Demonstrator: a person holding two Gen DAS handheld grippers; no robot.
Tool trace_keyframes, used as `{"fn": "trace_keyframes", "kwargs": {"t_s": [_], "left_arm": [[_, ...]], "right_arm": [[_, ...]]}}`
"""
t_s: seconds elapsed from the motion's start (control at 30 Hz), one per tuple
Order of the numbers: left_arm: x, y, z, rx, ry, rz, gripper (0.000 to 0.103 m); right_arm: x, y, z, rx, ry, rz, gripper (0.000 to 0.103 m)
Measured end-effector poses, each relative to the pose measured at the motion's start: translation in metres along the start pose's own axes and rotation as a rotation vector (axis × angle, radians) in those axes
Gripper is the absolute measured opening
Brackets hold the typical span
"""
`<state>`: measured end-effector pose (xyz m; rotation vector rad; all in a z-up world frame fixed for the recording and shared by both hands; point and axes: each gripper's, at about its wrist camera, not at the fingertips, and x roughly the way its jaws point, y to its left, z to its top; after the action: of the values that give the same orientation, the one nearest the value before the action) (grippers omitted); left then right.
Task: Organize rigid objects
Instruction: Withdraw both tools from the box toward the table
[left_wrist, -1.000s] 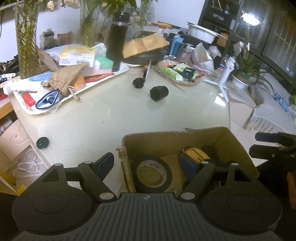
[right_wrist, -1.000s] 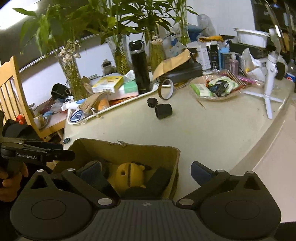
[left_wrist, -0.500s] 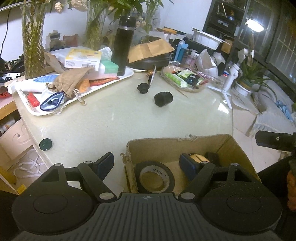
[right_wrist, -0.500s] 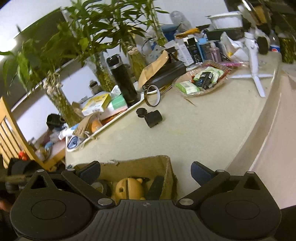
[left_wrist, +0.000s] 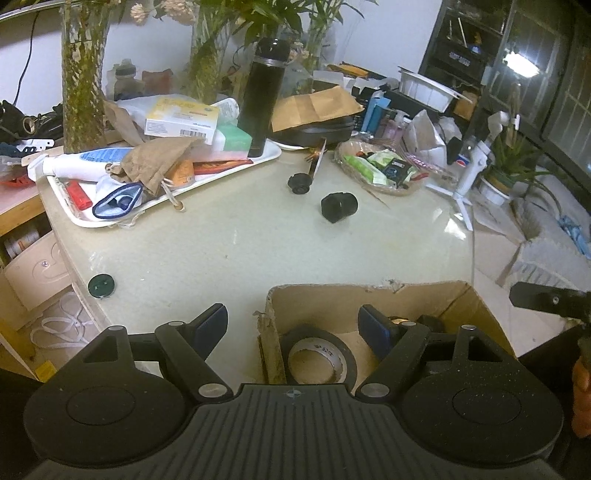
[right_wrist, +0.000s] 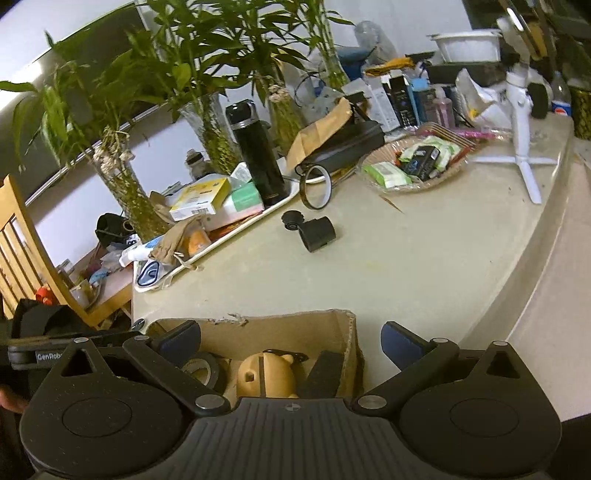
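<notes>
A torn cardboard box (left_wrist: 369, 295) stands at the table's near edge; it also shows in the right wrist view (right_wrist: 280, 328). Inside lie a roll of black tape (left_wrist: 319, 356), a tan bear-shaped figure (right_wrist: 264, 374) and dark pieces. My left gripper (left_wrist: 293, 325) is open and empty, straddling the box's left wall. My right gripper (right_wrist: 290, 341) is open and empty, straddling the box's right wall. On the table beyond lie a black cylinder (left_wrist: 339, 206) (right_wrist: 317, 233), a small black cap (left_wrist: 299, 183) (right_wrist: 291, 220), an upright amber tape ring (right_wrist: 317, 185) and a dark green disc (left_wrist: 100, 285).
A white tray (left_wrist: 88, 218) with boxes, a paper bag and a tall black flask (left_wrist: 264, 96) sits at the back left. A wicker basket of packets (left_wrist: 380, 170) and a white tripod (left_wrist: 469, 173) stand to the right. Vases of bamboo line the back. The table edge curves on the right.
Both grippers have pulled back and risen a little from the box, so less of its inside shows. The right wrist view has tilted. Both stay open.
</notes>
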<state>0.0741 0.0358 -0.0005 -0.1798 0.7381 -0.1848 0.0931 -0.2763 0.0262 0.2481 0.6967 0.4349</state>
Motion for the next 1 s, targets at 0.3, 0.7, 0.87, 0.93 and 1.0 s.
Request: {"fn": "trace_keyframes", "kwargs": {"t_s": [0.3, 0.7, 0.87, 0.93, 1.0], "left_arm": [[0.000, 0.000, 0.002, -0.016, -0.014, -0.002, 0.078], [-0.001, -0.003, 0.004, -0.016, -0.027, -0.023, 0.078], [0.000, -0.002, 0.005, -0.015, -0.023, -0.026, 0.078], [0.001, -0.003, 0.005, -0.014, -0.020, -0.027, 0.078], [0.002, -0.004, 0.006, -0.007, -0.018, -0.024, 0.078]], "right_arm": [[-0.009, -0.002, 0.001, -0.006, -0.044, 0.000, 0.103], [-0.014, 0.000, 0.002, -0.077, -0.126, -0.046, 0.103], [0.001, 0.002, 0.008, -0.134, -0.122, -0.049, 0.103], [0.008, 0.001, 0.012, -0.157, -0.128, -0.057, 0.103], [0.015, 0.001, 0.017, -0.176, -0.131, -0.066, 0.103]]}}
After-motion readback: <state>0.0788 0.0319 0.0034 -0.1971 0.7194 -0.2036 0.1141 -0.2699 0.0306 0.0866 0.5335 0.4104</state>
